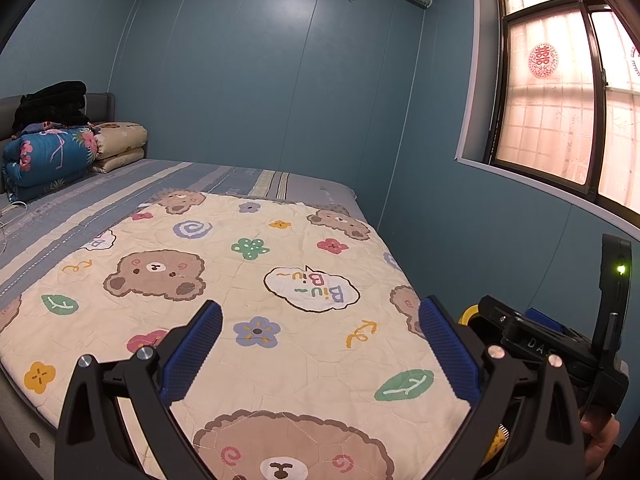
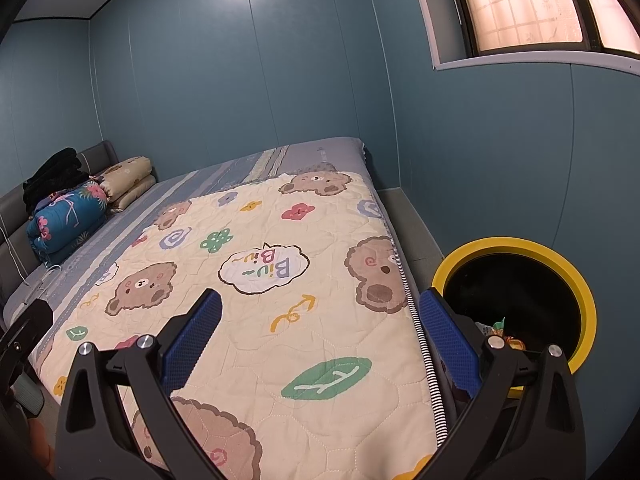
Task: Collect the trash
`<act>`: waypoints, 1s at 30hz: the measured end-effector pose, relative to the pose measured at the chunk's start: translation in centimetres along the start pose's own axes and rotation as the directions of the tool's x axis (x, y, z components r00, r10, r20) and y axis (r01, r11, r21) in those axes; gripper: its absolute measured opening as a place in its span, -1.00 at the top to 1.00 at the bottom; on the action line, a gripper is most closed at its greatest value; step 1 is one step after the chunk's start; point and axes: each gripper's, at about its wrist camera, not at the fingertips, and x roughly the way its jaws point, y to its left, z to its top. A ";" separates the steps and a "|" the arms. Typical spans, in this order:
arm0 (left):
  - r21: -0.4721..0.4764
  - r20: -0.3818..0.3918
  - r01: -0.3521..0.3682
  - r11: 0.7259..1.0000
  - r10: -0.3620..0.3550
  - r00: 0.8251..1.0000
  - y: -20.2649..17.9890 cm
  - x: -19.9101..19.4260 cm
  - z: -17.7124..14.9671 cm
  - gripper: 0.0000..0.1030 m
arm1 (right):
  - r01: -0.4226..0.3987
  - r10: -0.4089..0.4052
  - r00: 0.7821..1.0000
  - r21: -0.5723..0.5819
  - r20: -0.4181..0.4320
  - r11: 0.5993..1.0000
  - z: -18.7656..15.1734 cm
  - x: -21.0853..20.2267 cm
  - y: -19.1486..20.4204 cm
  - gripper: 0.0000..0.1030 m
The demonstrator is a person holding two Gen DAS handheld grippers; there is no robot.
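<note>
While no loose litter shows on the bear quilt (image 1: 248, 320) in the left wrist view, the only sign of the task's thing here is a sliver of the yellow-rimmed bin (image 1: 467, 314) at lower right, mostly hidden behind the other tool. The left gripper (image 1: 320, 344) hangs above the foot of the bed with its blue pads (image 1: 192, 352) spread wide and nothing between them. It is aimed along the quilt toward the folded bedding (image 1: 52, 152) at the left edge. The right gripper's black body (image 1: 560, 344) sits just beside it at lower right, a fingertip of the person's hand (image 1: 600, 436) showing beneath.

From the right wrist view, the right gripper (image 2: 320, 344) also stands fully open and empty, tilted so the quilt (image 2: 256, 288) fills the centre and the bin (image 2: 516, 300) lies at right, on the floor against the blue wall (image 2: 280, 60). Inside its dark liner, near the lower edge, sit a few crumpled wrappers (image 2: 500, 332). Such pieces look light, soft and crinkly, probably slick film; I judge a pinch across a bunched fold would hold better than a flat edge, with little force needed. Whether more trash waits outside the frame cannot be told.
</note>
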 end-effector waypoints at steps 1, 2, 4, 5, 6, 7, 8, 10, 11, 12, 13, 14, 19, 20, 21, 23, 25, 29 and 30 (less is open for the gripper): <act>0.001 0.000 0.001 1.000 -0.001 1.000 0.0 0.0 0.0 -0.84 | 0.000 0.000 1.000 0.000 0.000 1.000 0.0 0.0 0.0 -0.84; 0.000 -0.001 0.001 1.000 -0.001 1.000 0.0 0.0 0.0 -0.84 | 0.001 -0.001 1.000 0.000 0.000 1.000 0.0 0.0 0.0 -0.84; 0.000 -0.001 0.002 1.000 -0.002 1.000 -0.1 0.0 0.0 -0.84 | 0.001 -0.001 1.000 0.000 0.000 1.000 0.0 0.0 0.0 -0.84; 0.000 0.000 0.002 1.000 -0.002 1.000 -0.1 -0.1 0.0 -0.84 | 0.000 0.000 1.000 0.000 0.000 1.000 0.0 0.0 0.0 -0.84; 0.000 0.001 0.002 1.000 -0.002 1.000 -0.1 0.0 0.1 -0.84 | 0.001 -0.001 1.000 0.000 0.000 1.000 0.0 0.0 0.0 -0.84; 0.000 0.002 0.001 1.000 -0.001 1.000 -0.1 0.0 0.1 -0.84 | 0.002 -0.002 1.000 0.000 0.000 1.000 0.0 0.0 0.0 -0.84; 0.001 0.003 0.001 1.000 -0.001 1.000 -0.1 -0.1 0.1 -0.84 | 0.002 -0.002 1.000 0.000 0.000 1.000 -0.2 0.0 0.1 -0.84; 0.001 0.004 0.002 1.000 -0.002 1.000 -0.1 -0.1 0.1 -0.84 | 0.002 -0.002 1.000 0.000 0.000 1.000 -0.1 0.0 0.1 -0.84; 0.001 0.004 0.003 1.000 -0.003 1.000 -0.1 -0.1 0.1 -0.84 | 0.001 -0.001 1.000 0.000 -0.001 1.000 -0.1 0.0 0.1 -0.84; 0.001 0.004 0.002 1.000 -0.002 1.000 -0.1 -0.1 0.1 -0.84 | 0.001 -0.001 1.000 -0.001 -0.001 1.000 -0.1 0.0 0.1 -0.84; 0.002 0.004 0.001 1.000 -0.001 1.000 -0.1 -0.1 0.1 -0.84 | 0.001 -0.001 1.000 -0.001 -0.001 1.000 -0.3 -0.1 0.1 -0.84; 0.002 0.003 0.002 1.000 -0.003 1.000 -0.1 -0.1 0.1 -0.84 | 0.002 -0.002 1.000 0.000 -0.001 1.000 -0.1 0.0 0.1 -0.84; -0.004 0.006 -0.001 1.000 0.001 1.000 -0.1 -0.1 0.2 -0.84 | 0.002 -0.002 1.000 0.001 -0.003 1.000 -0.2 0.0 0.1 -0.84; -0.005 0.006 0.004 1.000 -0.004 1.000 0.0 -0.1 0.2 -0.84 | 0.001 -0.001 1.000 0.001 -0.004 1.000 -0.2 -0.1 0.2 -0.84; -0.004 0.007 0.009 1.000 -0.009 1.000 -0.1 -0.1 0.2 -0.84 | 0.001 -0.001 1.000 0.001 -0.003 1.000 -0.2 0.0 0.1 -0.84; -0.004 0.014 0.008 1.000 -0.008 1.000 0.0 -0.2 0.2 -0.84 | 0.002 -0.002 1.000 0.000 -0.002 1.000 -0.2 0.0 0.1 -0.84; -0.009 0.011 0.017 1.000 -0.016 1.000 0.1 -0.3 0.3 -0.84 | 0.000 0.000 1.000 0.002 -0.003 1.000 -0.3 -0.1 0.2 -0.84; -0.025 -0.005 0.040 0.999 -0.041 0.999 0.2 -0.1 0.3 -0.84 | 0.001 -0.001 1.000 0.002 -0.006 1.000 -0.3 -0.1 0.2 -0.84; -0.021 0.001 0.031 0.999 -0.031 1.000 0.2 -0.1 0.2 -0.84 | 0.001 -0.001 1.000 0.004 -0.007 1.000 -0.3 -0.1 0.2 -0.84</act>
